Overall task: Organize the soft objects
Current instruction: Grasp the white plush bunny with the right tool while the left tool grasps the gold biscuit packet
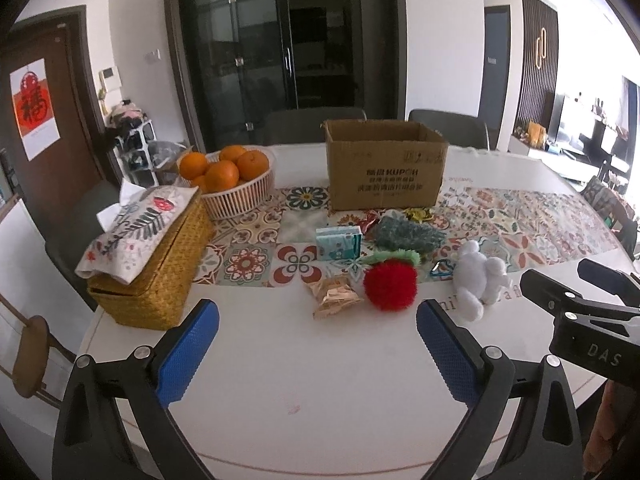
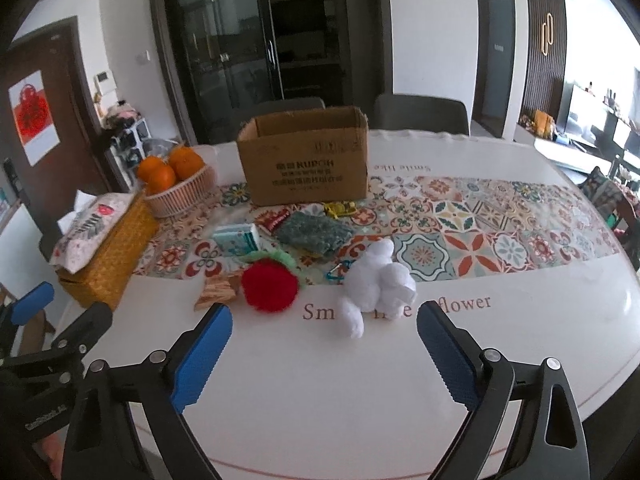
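White plush toy (image 2: 376,280) lies on the white table (image 2: 320,380) at the near edge of the tiled runner (image 2: 460,216), long axis running from far-right to near-left, one limb sticking out toward the camera. Red pom-pom plush (image 2: 270,286) with green fuzzy top sits just left of it, green end pointing away toward the box; roundish, no clear long axis. Green knitted cloth (image 2: 314,234) lies flat behind both, near the open cardboard box (image 2: 306,156).

Right gripper (image 2: 324,344) has both blue pads spread wide, nothing between them; white plush is just ahead, slightly right of centre, not touched. Left gripper (image 1: 318,342) also gapes wide and empty; red plush sits just ahead of its right finger (image 1: 444,352), apart from it.

Clutter: gold foil snack packet (image 1: 334,296) touching the red plush's left side, tissue pack (image 1: 338,244) behind it, blue carabiner (image 1: 440,269) between the two plushes, red wrapper (image 2: 274,218), yellow item (image 2: 338,209) against the box. Wicker tissue box (image 1: 154,276) and basket of oranges (image 1: 232,178) stand well left.
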A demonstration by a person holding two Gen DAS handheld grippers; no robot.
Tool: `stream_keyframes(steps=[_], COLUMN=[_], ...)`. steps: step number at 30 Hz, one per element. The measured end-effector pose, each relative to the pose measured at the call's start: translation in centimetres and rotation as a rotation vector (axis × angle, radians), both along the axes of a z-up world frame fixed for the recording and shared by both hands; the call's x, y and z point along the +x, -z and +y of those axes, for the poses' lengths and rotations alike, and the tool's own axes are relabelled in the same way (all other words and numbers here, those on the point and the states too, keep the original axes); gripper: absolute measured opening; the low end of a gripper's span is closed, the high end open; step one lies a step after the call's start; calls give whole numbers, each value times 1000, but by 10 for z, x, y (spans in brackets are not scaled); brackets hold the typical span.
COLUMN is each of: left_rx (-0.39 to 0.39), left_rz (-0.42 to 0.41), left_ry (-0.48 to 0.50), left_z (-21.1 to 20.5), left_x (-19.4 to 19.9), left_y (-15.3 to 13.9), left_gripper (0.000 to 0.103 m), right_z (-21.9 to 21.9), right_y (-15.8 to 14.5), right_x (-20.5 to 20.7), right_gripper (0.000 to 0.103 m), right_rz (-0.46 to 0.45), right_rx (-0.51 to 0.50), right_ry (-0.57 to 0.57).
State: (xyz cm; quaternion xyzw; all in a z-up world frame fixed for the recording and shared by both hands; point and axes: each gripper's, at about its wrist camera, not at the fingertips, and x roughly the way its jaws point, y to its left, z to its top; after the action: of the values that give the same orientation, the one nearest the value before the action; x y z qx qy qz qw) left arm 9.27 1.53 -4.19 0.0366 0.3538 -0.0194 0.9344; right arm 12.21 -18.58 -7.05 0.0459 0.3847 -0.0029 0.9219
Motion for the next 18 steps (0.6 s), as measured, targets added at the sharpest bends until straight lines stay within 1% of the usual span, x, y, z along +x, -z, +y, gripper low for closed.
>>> stream_keyframes(steps=[3,6,9,11,13,18], left_rx=[6,12,-4,-13,-22,-53], left_rz=[27,52,87,116,147,225], left_ry=[4,9,21,36,53,51], left_z=[2,3,6,8,8,5], left_x=[21,44,66,79,92,116], left_y=[7,15,24,32,40,60], left_gripper=[99,96,91,91,86,85], right_z=[1,0,-1,-1,-2,-12], right_y=[10,18,28,36,43,52], right_x=[22,41,57,65,70,84], right_gripper=[93,92,92,92,92,92], right_rz=[42,74,116,141,157,172], right_rx=[2,-2,3,17,20,-7], right_ry=[24,56,100,131,163,249])
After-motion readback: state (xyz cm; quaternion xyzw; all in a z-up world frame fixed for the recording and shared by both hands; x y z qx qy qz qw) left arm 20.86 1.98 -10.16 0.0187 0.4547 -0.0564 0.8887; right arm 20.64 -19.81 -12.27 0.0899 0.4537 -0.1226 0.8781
